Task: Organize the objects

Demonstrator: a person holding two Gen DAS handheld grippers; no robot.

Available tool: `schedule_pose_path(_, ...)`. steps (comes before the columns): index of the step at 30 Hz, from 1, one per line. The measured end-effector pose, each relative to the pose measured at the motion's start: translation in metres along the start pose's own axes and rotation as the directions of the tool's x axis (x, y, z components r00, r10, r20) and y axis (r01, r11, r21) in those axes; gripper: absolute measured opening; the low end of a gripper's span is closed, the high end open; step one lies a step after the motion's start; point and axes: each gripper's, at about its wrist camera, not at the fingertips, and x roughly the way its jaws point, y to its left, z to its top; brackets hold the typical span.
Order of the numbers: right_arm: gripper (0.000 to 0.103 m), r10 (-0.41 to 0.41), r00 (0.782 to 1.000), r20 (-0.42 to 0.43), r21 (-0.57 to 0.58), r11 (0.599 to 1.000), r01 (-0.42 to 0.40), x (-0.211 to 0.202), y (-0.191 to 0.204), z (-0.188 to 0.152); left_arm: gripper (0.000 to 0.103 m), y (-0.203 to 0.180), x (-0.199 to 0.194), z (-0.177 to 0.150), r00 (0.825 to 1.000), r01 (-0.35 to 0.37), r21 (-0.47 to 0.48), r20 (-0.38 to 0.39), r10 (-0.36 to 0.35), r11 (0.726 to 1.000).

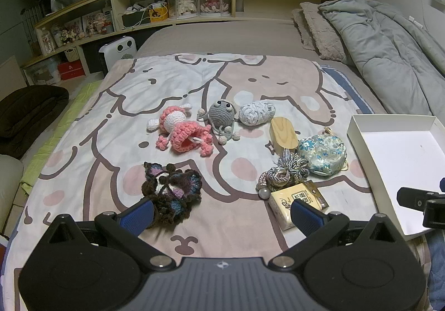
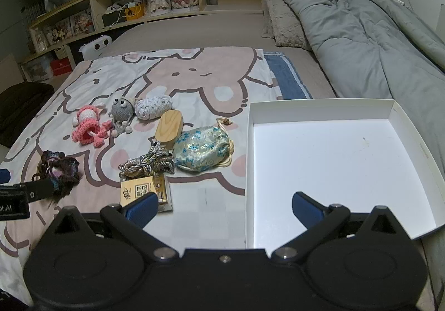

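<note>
Both tongs, left (image 1: 222, 213) and right (image 2: 224, 206), gape wide, empty, over the bed. Wooden block (image 2: 168, 126) lies lengthwise away from them, beside the pouch (image 2: 201, 152); only the right view shows the whole white tray (image 2: 414, 127).

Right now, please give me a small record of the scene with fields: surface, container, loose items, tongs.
surface: cartoon-print blanket on a bed
container: white box, empty, on the right
loose items: pink crochet doll, grey crochet toy, yarn ball, wooden block, floral pouch, cord bundle, dark crochet piece, small packet
tongs: left tongs open, right tongs open, both holding nothing
</note>
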Motion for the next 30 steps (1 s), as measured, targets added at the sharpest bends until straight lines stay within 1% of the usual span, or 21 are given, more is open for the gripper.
schedule_pose_path(30,0.103,0.000,1.000,-0.005,0.002,1.000,0.000,0.0004,-0.0004,0.0013,0.103,0.0005,-0.0022,-0.0009,1.000,0.000,0.001,-0.001,0.000,1.000)
